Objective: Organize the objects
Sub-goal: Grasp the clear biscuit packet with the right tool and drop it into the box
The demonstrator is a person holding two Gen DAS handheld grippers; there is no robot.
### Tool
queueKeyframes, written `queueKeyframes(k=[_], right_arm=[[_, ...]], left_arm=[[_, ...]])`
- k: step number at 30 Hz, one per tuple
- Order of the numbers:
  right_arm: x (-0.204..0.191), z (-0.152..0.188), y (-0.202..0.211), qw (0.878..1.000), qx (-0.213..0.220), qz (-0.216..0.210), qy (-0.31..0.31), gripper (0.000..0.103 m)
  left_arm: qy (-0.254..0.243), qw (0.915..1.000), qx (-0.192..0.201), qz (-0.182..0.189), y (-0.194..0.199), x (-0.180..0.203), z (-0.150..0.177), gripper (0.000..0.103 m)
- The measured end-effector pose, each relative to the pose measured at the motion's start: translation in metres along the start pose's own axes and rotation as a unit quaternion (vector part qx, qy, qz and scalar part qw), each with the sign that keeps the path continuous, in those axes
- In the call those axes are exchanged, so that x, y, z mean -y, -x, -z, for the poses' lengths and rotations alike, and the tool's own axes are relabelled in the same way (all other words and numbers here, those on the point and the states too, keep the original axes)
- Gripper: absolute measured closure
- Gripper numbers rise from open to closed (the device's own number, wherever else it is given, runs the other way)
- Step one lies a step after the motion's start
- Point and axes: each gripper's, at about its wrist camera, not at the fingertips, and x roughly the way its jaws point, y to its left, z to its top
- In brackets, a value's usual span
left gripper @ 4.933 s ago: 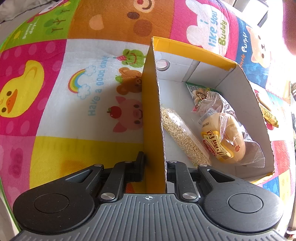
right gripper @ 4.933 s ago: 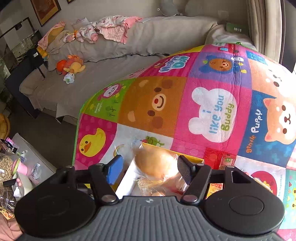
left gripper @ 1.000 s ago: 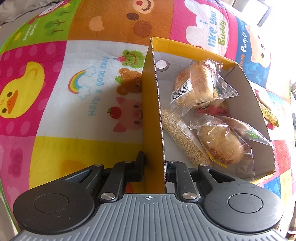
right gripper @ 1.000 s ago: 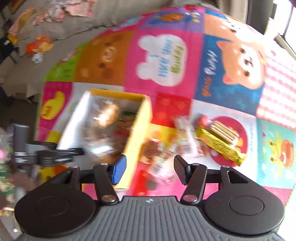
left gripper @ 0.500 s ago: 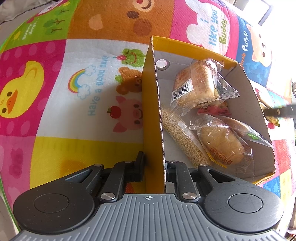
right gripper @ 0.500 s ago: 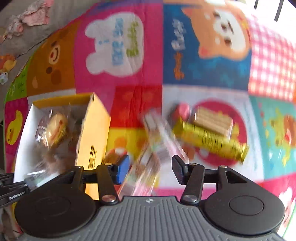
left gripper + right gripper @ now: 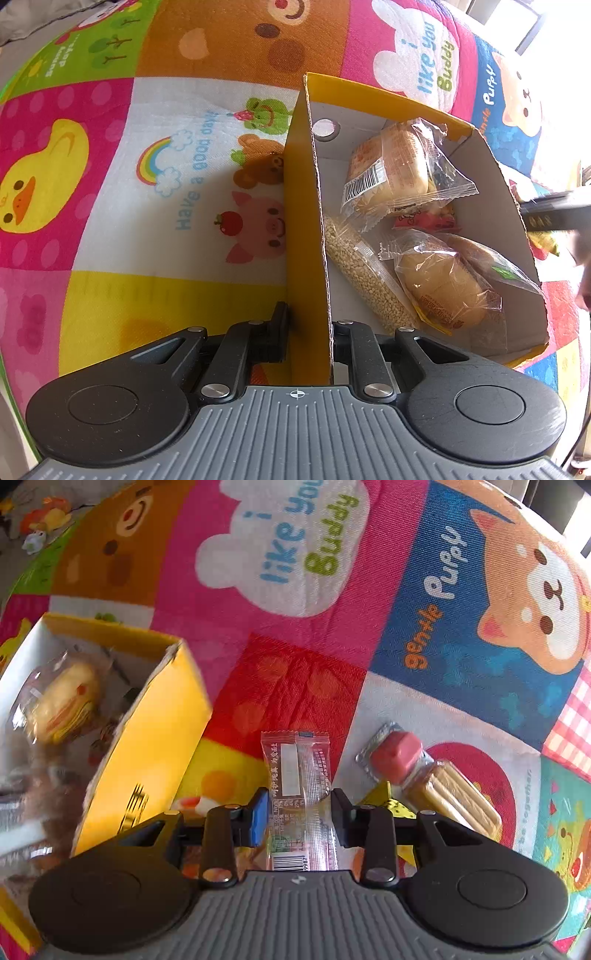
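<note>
left tongs, angled steeply down, pinch the yellow box wall; right tongs closing around one clear snack packet; three bread packs in box.

**Two handheld grippers, seen from their own cameras**

The left gripper has a ribbed grey body, two round black discs at left and right, black linkage arms with silver screws, and a small crosshair mark. The right gripper matches, with one blue finger pad on its left side.
</note>
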Motion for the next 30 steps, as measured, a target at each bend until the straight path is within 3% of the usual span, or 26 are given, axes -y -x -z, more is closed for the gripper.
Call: queueKeyframes(k=[7, 14, 19, 23, 30], right_arm=[[0.006, 0.038, 0.057, 0.998, -0.015, -0.044, -0.033, 0.068], [-0.027, 0.080, 0.138, 0.993, -0.034, -0.108, -0.037, 0.068], [-0.059, 0.096, 0.168, 0.985, -0.052, -0.161, -0.041, 0.068], [-0.073, 0.084, 0.187, 0.980, -0.031, -0.189, -0.057, 0.068], [-0.089, 0.026, 0.219, 0.973, 0.070, -0.214, -0.057, 0.068]], left_arm=[[-0.003, 1.0000, -0.003, 0.001, 0.000, 0.000, -0.002, 0.085], [-0.003, 1.0000, 0.001, 0.004, 0.000, -0.001, 0.000, 0.084], [-0.004, 1.0000, 0.003, 0.004, 0.000, 0.000, 0.000, 0.084], [-0.004, 1.0000, -0.001, 0.004, 0.000, 0.000, 0.000, 0.084], [-0.004, 1.0000, -0.002, 0.007, 0.000, -0.001, -0.001, 0.084]])
